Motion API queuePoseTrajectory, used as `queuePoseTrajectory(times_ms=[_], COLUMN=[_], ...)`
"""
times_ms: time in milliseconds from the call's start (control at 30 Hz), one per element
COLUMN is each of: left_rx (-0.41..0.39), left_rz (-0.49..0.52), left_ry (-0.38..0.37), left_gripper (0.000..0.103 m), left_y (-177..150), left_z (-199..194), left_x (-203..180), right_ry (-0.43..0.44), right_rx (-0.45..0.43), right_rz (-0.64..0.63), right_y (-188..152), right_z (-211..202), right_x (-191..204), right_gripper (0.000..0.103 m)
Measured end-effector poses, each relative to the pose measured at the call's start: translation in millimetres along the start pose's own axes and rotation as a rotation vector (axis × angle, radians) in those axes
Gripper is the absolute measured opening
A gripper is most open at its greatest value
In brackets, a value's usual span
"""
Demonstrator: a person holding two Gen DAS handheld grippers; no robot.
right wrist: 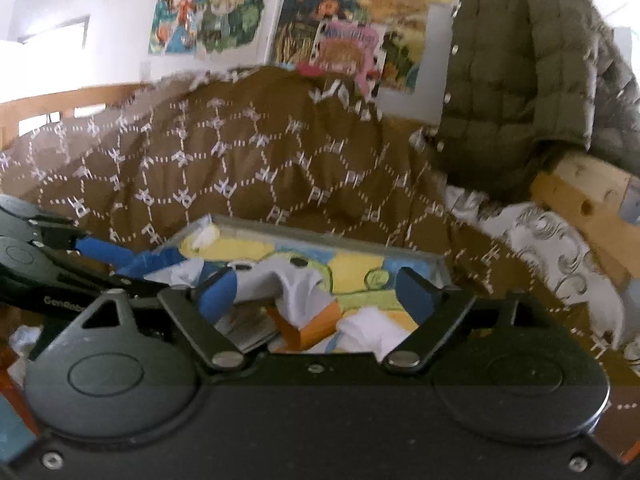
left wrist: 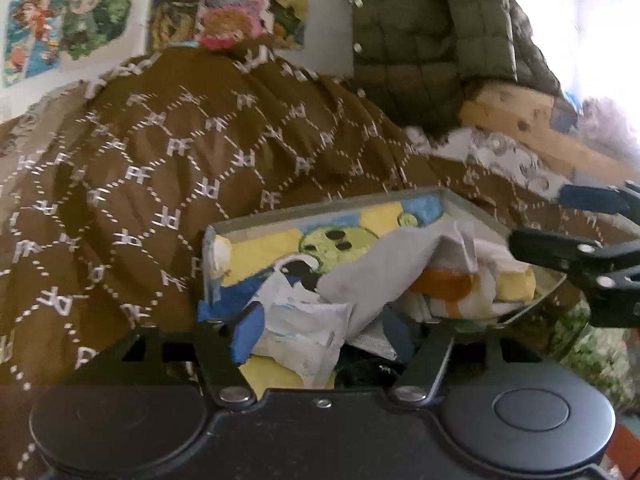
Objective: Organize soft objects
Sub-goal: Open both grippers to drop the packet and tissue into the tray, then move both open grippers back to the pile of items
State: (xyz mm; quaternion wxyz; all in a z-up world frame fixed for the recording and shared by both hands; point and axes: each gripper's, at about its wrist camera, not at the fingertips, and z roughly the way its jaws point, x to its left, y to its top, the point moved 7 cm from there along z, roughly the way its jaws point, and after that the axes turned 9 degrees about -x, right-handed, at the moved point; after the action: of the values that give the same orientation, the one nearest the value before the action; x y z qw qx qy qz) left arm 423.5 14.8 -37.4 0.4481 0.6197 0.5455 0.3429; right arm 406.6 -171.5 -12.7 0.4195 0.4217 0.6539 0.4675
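Over the cartoon-printed tray (left wrist: 328, 196), we held both tongs (left wrist: 320, 324) (right wrist: 316, 292) open, empty; next, grasp the grey cloth (left wrist: 384, 264).

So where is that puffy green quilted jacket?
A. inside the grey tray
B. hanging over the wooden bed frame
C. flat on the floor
B: the puffy green quilted jacket drapes over the wooden bed frame, behind the brown patterned blanket.

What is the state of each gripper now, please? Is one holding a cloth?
Left gripper: open, holding nothing; a white cloth lies between its fingers.
Right gripper: open wide, holding nothing, above the tray.
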Motion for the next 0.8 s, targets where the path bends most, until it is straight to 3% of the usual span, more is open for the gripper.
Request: queuePoseTrajectory(times_ms=[133,333,500,800], left_rx=[-0.093,-0.221,-0.253,-0.299], left_rz=[0.014,0.078,0.138,0.155], left_ry=[0.044,0.075,0.065,0.051], left_gripper=[0.084,0.100,0.102,0.102], left_y=[10,24,22,2], left_z=[-31,-79,-113,-166], left_x=[-2,-23,-50,-91], right_ry=[-0.009,-0.026,-0.063,-0.164], right_rx=[-0.059,-0.114,-0.141,-0.163], right_rz=[0.022,0.057,0.103,0.161], right_y=[17,34,38,25], right_z=[-31,-83,-133,-210], right_x=[-3,-12,-22,-39], right_gripper=[0.101,0.102,0.102,0.102])
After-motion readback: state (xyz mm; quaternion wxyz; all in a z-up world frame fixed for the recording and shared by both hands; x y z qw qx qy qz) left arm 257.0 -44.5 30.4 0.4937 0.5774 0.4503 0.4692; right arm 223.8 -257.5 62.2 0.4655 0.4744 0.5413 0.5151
